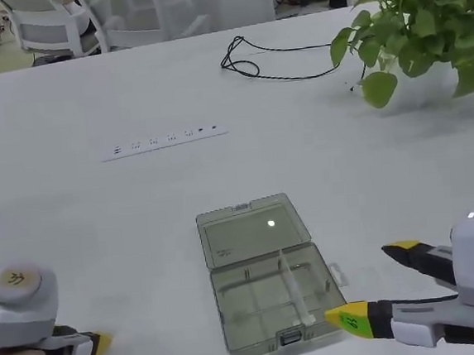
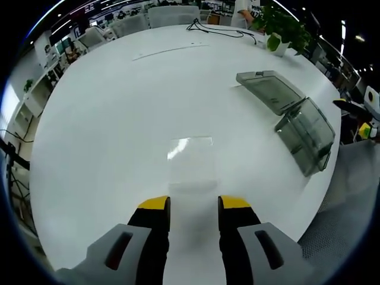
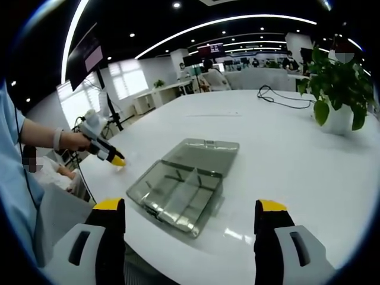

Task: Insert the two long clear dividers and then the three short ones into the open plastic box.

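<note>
The open plastic box (image 1: 268,295) lies near the table's front edge, its lid (image 1: 254,230) folded back flat. A long clear divider (image 1: 295,293) stands inside it, running front to back. My right gripper (image 1: 375,282) hovers just right of the box, jaws spread wide with nothing between them; in the right gripper view the box (image 3: 178,190) sits ahead between the jaws. My left gripper (image 2: 195,203) is low over the table at the far left, open, with clear divider pieces (image 2: 191,157) lying flat just ahead of its tips. The box (image 2: 303,133) is off to its right.
A white power strip (image 1: 163,140) lies mid-table, a black cable (image 1: 268,58) loops beyond it, and a potted plant (image 1: 422,20) stands at the far right. Office chairs (image 1: 49,28) line the table's far edge. A hand holds the left gripper (image 3: 104,148).
</note>
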Demonstrator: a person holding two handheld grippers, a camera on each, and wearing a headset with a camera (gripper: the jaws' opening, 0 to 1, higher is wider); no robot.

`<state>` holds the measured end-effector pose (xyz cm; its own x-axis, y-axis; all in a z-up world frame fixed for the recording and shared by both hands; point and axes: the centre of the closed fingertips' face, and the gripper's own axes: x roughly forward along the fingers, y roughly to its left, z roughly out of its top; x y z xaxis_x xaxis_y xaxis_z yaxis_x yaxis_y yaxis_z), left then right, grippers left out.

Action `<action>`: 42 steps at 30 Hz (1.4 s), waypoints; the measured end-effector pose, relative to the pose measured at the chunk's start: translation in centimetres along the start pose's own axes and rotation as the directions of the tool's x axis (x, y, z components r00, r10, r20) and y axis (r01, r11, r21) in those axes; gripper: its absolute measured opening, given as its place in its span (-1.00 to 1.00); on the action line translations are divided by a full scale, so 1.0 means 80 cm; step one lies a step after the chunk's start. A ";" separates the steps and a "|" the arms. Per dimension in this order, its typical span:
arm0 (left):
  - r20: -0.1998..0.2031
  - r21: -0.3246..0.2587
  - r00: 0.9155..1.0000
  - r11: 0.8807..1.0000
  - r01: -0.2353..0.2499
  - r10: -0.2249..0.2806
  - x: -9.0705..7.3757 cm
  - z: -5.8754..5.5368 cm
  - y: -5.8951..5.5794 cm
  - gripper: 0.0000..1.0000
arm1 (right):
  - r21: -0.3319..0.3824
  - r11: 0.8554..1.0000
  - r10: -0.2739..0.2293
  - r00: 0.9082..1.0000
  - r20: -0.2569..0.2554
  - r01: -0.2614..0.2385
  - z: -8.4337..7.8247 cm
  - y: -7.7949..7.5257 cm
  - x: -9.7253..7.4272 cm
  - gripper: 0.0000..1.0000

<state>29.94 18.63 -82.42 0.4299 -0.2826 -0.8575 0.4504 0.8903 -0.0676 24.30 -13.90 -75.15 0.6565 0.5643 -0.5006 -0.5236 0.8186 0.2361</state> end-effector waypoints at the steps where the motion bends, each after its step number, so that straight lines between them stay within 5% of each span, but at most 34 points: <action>1: 0.019 0.004 1.000 1.000 0.006 -0.006 -0.002 0.005 -0.004 -0.40 | -0.001 1.000 0.001 1.000 0.000 -0.001 0.001 0.001 0.000 0.80; 8: 0.101 0.035 0.993 0.998 0.055 -0.058 -0.013 0.032 -0.038 -0.40 | 0.000 1.000 0.007 1.000 0.000 -0.007 0.006 0.003 0.003 0.78; 18: 0.232 0.094 0.959 0.985 0.146 -0.165 -0.029 0.085 -0.107 -0.40 | 0.022 1.000 0.010 1.000 0.013 -0.010 0.015 0.005 0.008 0.75; 30: 0.284 0.172 0.918 0.956 0.236 -0.278 -0.020 0.118 -0.192 -0.40 | 0.065 0.997 0.029 0.998 0.064 -0.033 0.038 0.018 0.019 0.70; 42: 0.311 0.197 0.888 0.937 0.288 -0.338 -0.017 0.137 -0.249 -0.40 | 0.182 0.979 0.065 0.989 0.132 -0.089 0.070 0.034 0.032 0.49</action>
<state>28.98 -2.60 -74.29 0.4730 -0.6631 -0.5802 0.7001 0.6827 -0.2095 27.60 -9.62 -71.17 0.6870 0.6257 -0.3694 -0.4722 0.7708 0.4276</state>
